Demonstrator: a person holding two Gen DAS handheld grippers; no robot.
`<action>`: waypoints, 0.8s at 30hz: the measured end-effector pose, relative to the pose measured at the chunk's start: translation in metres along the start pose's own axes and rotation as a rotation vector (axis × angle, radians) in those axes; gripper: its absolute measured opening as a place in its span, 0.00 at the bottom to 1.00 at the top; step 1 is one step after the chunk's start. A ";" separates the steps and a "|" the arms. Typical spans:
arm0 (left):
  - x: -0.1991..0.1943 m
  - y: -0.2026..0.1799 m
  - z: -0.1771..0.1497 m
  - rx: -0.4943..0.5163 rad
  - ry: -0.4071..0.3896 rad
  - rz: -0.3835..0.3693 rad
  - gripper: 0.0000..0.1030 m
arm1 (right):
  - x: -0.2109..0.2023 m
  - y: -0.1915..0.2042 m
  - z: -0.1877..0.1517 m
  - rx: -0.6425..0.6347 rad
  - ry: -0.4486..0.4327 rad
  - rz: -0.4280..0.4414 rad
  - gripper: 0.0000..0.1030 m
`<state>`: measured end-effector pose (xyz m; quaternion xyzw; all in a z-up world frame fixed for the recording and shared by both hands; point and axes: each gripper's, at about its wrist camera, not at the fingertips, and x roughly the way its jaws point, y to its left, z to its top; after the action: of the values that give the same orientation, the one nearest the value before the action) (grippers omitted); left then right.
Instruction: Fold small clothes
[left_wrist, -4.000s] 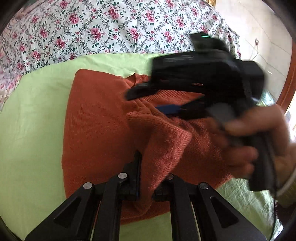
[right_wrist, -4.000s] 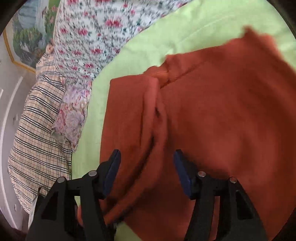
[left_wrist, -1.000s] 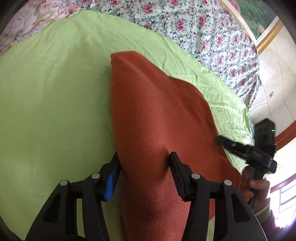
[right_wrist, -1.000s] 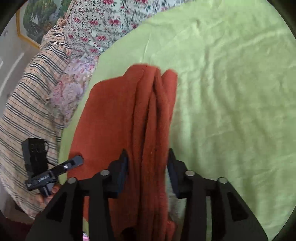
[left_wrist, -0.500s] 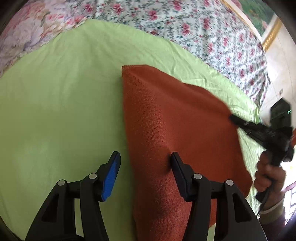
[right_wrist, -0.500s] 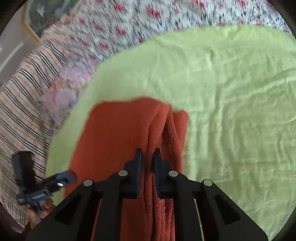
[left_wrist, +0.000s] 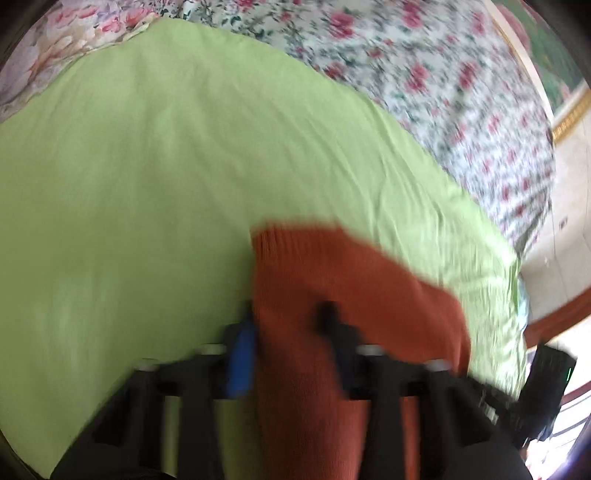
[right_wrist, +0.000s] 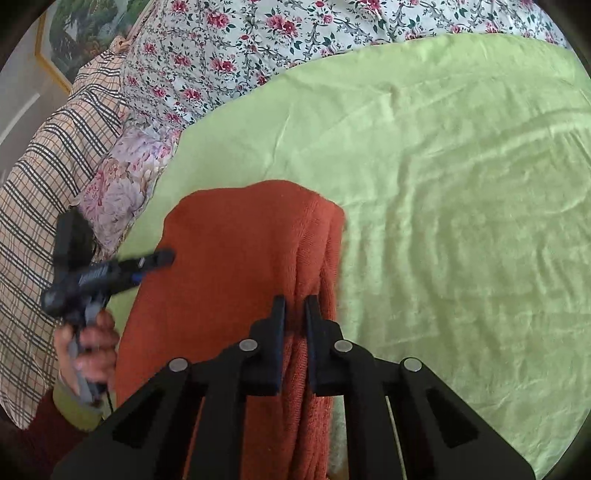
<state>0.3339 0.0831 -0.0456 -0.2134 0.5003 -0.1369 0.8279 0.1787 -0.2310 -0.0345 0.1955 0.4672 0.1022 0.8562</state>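
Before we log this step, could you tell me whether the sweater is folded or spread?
Folded: the sweater shows stacked layers along its right edge, where the right claw pinches them.

a green sheet (right_wrist: 443, 184) covers the bed, with floral bedding (right_wrist: 258, 33) beyond it, a plaid cloth (right_wrist: 40, 177) beside that, and a gold-framed picture (right_wrist: 70, 40) behind.

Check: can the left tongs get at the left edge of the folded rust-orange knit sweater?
Probably yes: the left tongs already straddle that edge of the rust-orange knit sweater, and nothing lies between them on the green sheet.
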 end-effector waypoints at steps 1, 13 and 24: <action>0.003 0.002 0.011 -0.013 -0.009 0.007 0.16 | 0.001 0.000 0.000 -0.001 0.001 0.002 0.11; -0.086 -0.025 -0.066 0.144 -0.095 0.112 0.35 | -0.027 -0.003 -0.014 0.058 -0.022 0.053 0.17; -0.151 -0.059 -0.248 0.380 -0.124 0.179 0.73 | -0.086 0.018 -0.106 0.011 0.045 0.045 0.29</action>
<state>0.0434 0.0447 -0.0019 -0.0161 0.4304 -0.1413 0.8913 0.0428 -0.2202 -0.0127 0.2084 0.4826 0.1232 0.8417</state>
